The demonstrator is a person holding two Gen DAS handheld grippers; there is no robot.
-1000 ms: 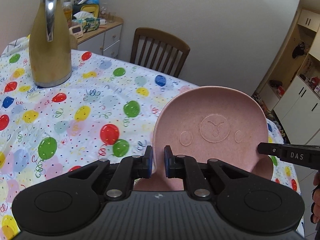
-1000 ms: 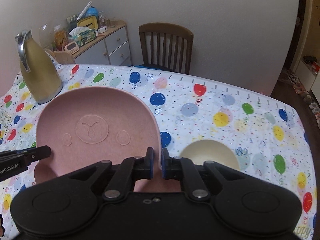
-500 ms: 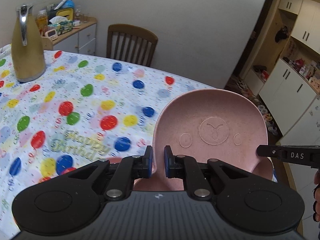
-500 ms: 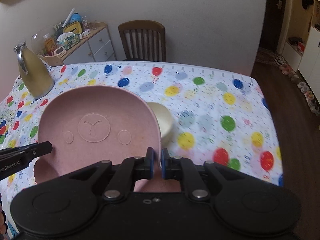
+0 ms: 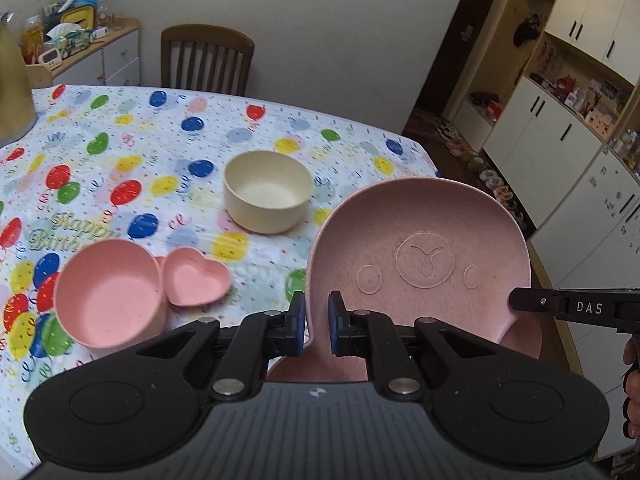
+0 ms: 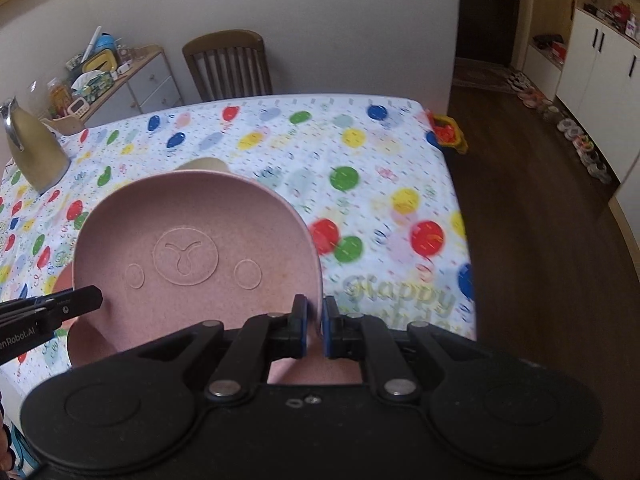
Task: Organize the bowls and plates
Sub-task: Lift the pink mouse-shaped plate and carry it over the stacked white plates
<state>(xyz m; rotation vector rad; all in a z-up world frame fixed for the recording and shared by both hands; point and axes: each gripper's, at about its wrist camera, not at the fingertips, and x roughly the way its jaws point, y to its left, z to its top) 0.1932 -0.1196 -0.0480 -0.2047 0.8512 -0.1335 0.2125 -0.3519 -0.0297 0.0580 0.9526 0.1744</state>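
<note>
A pink bear-face plate (image 5: 420,256) hangs above the table's right part, held from both sides. My left gripper (image 5: 317,326) is shut on its left rim. My right gripper (image 6: 315,326) is shut on the right rim of the plate (image 6: 192,252); its tip also shows in the left wrist view (image 5: 528,304). On the balloon tablecloth (image 5: 140,148) stand a cream bowl (image 5: 267,196), a round pink bowl (image 5: 110,304) and a pink heart-shaped dish (image 5: 196,282) touching it. In the right wrist view only the cream bowl's far rim (image 6: 204,163) peeks over the plate.
A gold jug (image 6: 34,156) stands at the table's far left. A wooden chair (image 5: 207,60) sits behind the table, a cluttered cabinet (image 5: 100,56) to its left. The table's right edge (image 6: 460,216) drops to dark floor; white cupboards (image 5: 560,152) line the right wall.
Both grippers have carried the plate to the right across the table. The jug has slid off to the left, and the cream and pink bowls have come into the left wrist view.
</note>
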